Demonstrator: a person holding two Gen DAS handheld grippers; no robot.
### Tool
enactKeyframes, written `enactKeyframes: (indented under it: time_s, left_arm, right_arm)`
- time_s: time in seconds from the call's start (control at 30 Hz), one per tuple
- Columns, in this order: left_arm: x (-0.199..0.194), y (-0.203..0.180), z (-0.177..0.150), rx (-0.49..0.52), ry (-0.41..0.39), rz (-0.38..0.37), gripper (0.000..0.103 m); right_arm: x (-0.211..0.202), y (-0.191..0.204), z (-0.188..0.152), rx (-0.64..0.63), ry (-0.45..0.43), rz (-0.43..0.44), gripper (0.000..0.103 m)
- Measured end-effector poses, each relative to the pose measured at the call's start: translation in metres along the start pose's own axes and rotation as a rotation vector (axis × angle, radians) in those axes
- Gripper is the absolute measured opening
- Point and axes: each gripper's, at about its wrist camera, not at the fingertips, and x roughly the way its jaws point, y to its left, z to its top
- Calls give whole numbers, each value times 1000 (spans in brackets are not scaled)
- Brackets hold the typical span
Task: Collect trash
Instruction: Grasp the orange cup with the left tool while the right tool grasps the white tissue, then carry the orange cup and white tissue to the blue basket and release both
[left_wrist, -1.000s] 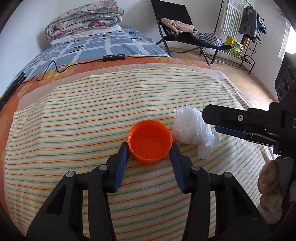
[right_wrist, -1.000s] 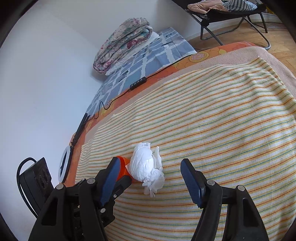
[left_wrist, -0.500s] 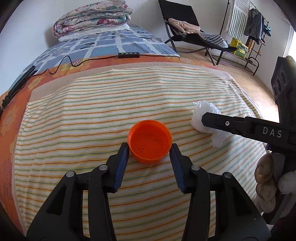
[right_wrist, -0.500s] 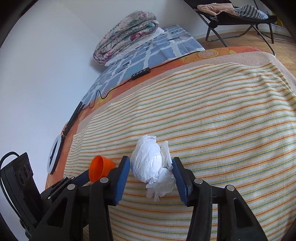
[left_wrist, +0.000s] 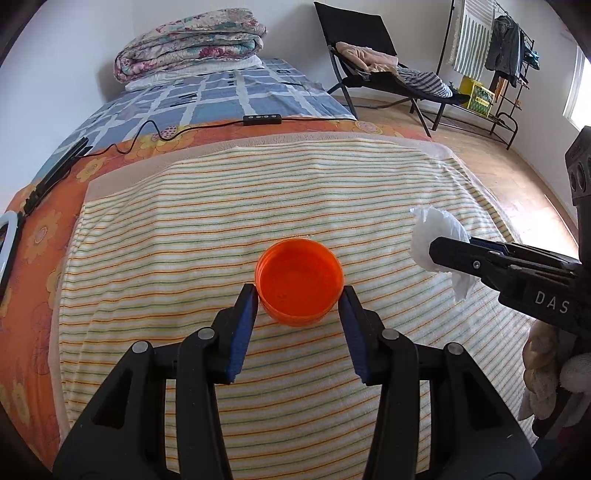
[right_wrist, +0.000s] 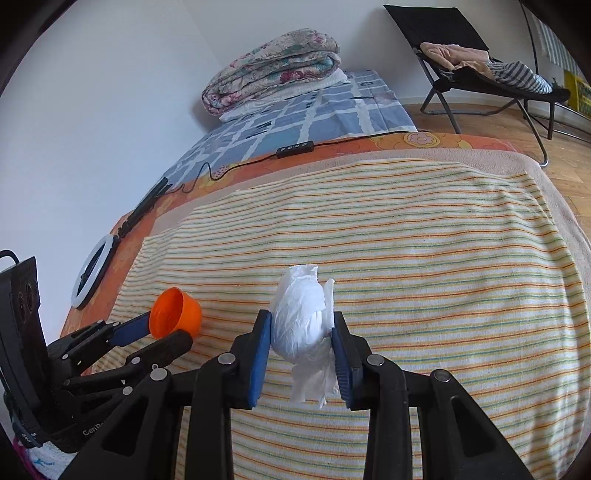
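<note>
**Both hand-held grippers now loaded over the bed**

We see the bed under its striped towel, with a folded quilt at the far end and a black folding chair beyond it; none of this has changed over the last second, though the left view now takes in more of the floor past the bed's edge.

The right hand-held gripper is where we find the real change. A second ago its blue pads stood spread wide on either side of the crumpled white tissue, which lay on the towel touching the orange cup. Now the pads are pinched against the tissue's sides, and its loose tail hangs below them. In the left view the tissue sits well apart from the cup, out to the right.

The left hand-held gripper still clamps the orange cup, pads pressed to its wall as before. From the right view the cup appears tilted, its mouth turned sideways.
</note>
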Motion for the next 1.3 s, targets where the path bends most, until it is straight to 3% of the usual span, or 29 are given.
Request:
enactKeyframes:
  time_s: [0.47,1.3]
  left_arm:
    - [-77,-27,-39,42,-12,-11,46]
    - [-180,-65,-166,74,9,-75,46]
  right_arm:
    - [-78,41,-45,-143,-27,-26,32]
    - [-175,65,-172,-275,-4,-61,33]
